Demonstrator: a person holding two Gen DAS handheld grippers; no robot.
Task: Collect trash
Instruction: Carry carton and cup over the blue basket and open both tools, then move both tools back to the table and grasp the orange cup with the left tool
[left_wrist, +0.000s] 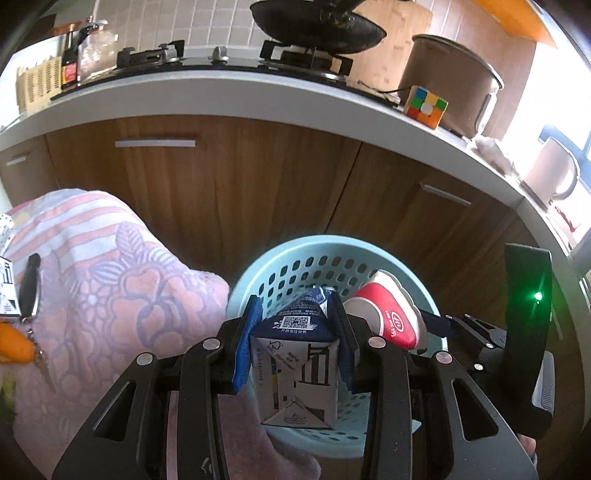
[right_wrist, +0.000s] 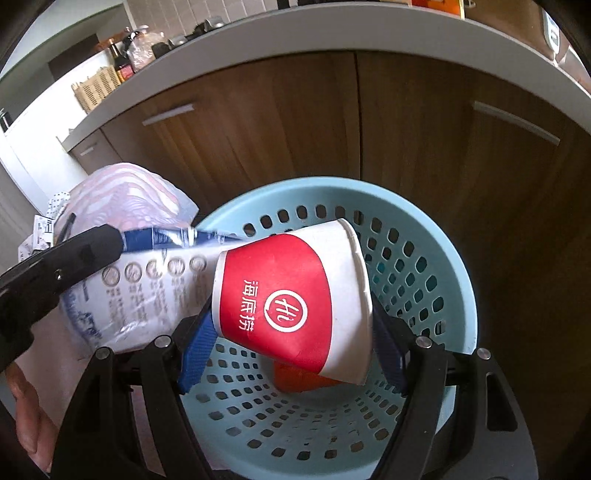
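My left gripper (left_wrist: 295, 332) is shut on a blue and white milk carton (left_wrist: 299, 376), its blue pads pressed to both sides. The carton hangs over the left rim of a light blue perforated basket (left_wrist: 295, 251). In the right wrist view my right gripper (right_wrist: 295, 332) is shut on a red and white paper cup (right_wrist: 288, 295), lying on its side above the basket (right_wrist: 454, 280). The carton (right_wrist: 155, 288) sits just left of the cup, close to it. The cup (left_wrist: 391, 317) also shows right of the carton. An orange item (right_wrist: 295, 380) lies at the basket's bottom.
A pink patterned cloth (left_wrist: 110, 295) with keys (left_wrist: 27, 291) on it lies left of the basket. Brown cabinet doors (left_wrist: 221, 184) stand behind, under a grey counter (left_wrist: 221, 99) with a stove, a wok, a colour cube (left_wrist: 424, 107) and a pot. A hand (right_wrist: 26, 406) shows at lower left.
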